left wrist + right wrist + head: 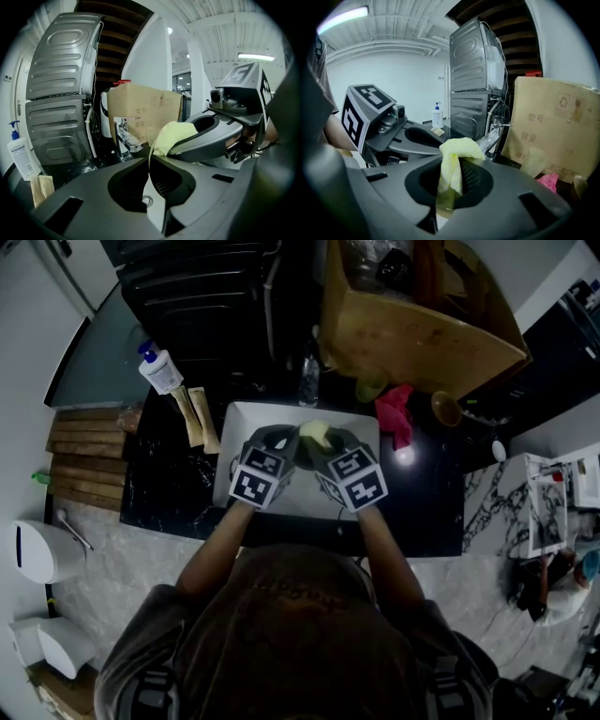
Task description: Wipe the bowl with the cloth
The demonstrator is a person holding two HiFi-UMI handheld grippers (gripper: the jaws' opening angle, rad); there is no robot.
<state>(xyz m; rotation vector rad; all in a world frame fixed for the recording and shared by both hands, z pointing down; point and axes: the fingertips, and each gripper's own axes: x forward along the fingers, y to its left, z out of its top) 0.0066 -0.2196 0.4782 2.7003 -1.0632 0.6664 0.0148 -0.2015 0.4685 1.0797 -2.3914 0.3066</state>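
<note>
Presently right gripper [449, 194] clamps soft yellow cloth [457, 151], bunched at 12 o'clock. Left gripper [152, 185] seemingly pinches a thin, likely slippery clear bowl [150, 158] by its rim.

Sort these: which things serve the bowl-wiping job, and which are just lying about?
In the job: yellow cloth, clamped in right gripper; thin rim, probably the bowl's, in left gripper.
Lying about: soap bottle, pink rag, cardboard box.
</note>
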